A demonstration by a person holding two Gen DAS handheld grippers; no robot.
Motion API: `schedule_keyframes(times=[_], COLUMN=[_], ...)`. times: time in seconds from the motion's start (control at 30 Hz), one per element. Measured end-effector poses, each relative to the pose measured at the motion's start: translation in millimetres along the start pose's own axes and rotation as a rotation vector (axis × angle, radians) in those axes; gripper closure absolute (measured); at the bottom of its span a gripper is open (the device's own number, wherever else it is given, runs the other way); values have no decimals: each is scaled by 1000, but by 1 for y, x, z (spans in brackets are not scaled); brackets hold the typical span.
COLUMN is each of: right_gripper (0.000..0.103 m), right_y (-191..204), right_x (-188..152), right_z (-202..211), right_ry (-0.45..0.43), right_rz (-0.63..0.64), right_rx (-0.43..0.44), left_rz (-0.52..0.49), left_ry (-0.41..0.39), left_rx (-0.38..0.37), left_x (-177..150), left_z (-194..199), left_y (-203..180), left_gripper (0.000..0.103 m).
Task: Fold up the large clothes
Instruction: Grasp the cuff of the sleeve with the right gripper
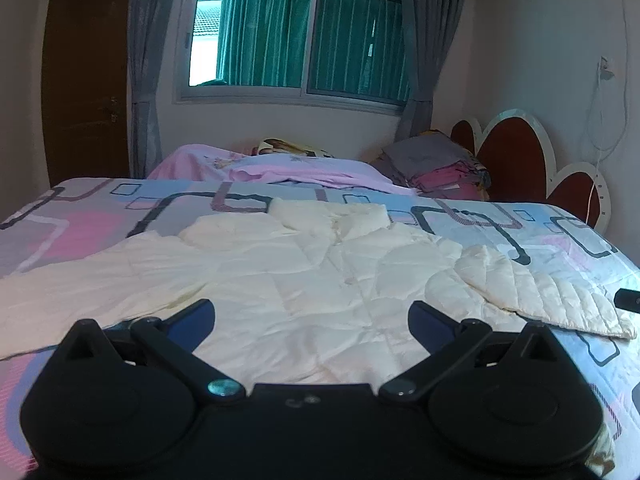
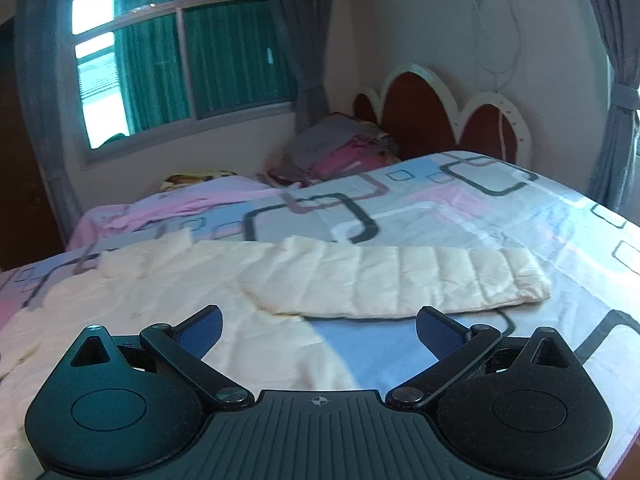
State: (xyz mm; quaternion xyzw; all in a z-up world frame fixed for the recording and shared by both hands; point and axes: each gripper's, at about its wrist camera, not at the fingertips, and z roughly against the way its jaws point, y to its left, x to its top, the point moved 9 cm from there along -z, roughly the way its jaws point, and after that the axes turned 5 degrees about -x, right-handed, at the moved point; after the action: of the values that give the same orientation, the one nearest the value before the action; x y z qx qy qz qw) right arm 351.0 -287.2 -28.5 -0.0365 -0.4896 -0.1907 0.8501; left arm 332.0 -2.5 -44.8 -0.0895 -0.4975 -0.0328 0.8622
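A cream quilted jacket (image 1: 288, 272) lies spread flat, front up, on the patterned bedspread (image 1: 80, 224). Its collar (image 1: 332, 216) points away toward the window. Its right sleeve (image 1: 540, 292) stretches out to the right. My left gripper (image 1: 312, 316) is open and empty, hovering over the jacket's lower body. In the right wrist view the jacket (image 2: 160, 292) lies to the left and the sleeve (image 2: 400, 280) runs across ahead. My right gripper (image 2: 319, 326) is open and empty, just short of the sleeve. A tip of the right gripper (image 1: 627, 300) shows at the left wrist view's right edge.
A pink blanket (image 1: 280, 168) and a stack of folded clothes (image 1: 436, 168) lie at the bed's far side under the window. A red and white headboard (image 1: 520, 156) stands at the right, with cables on the wall. The bed's edge (image 2: 624, 400) drops off at the right.
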Motion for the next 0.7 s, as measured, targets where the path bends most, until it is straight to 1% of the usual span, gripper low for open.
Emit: schedule_keyframes(times=[0.2,0.33,0.37,0.43,0.57,0.7], right_gripper=[1,1,8,29,29,29], right_y=[-44,-84,-95,-118,-164,-202], right_x=[9,10,10,7,-2,-17], right_z=[-45,-78,-86,-103,-130,-157], right_ry=[22,42,45,76,120,175], right_rz=[-38,-98,-110,-152,-286,-427], right_rx=[-46,-88,-101,-124,-151,-152], left_rz=[6,-32,-38,-48,-81,-115], left_ry=[36,75,86,104,161,194], left_rx=[20,33,33,29,17,10], left_x=[4,2,1,-1,-11,-16], left_z=[-29,-55,-62,-75,-98,-113], left_y=[-19,-37,-43,-55,-78,-97], left_gripper=[0,0,0,0,0,0])
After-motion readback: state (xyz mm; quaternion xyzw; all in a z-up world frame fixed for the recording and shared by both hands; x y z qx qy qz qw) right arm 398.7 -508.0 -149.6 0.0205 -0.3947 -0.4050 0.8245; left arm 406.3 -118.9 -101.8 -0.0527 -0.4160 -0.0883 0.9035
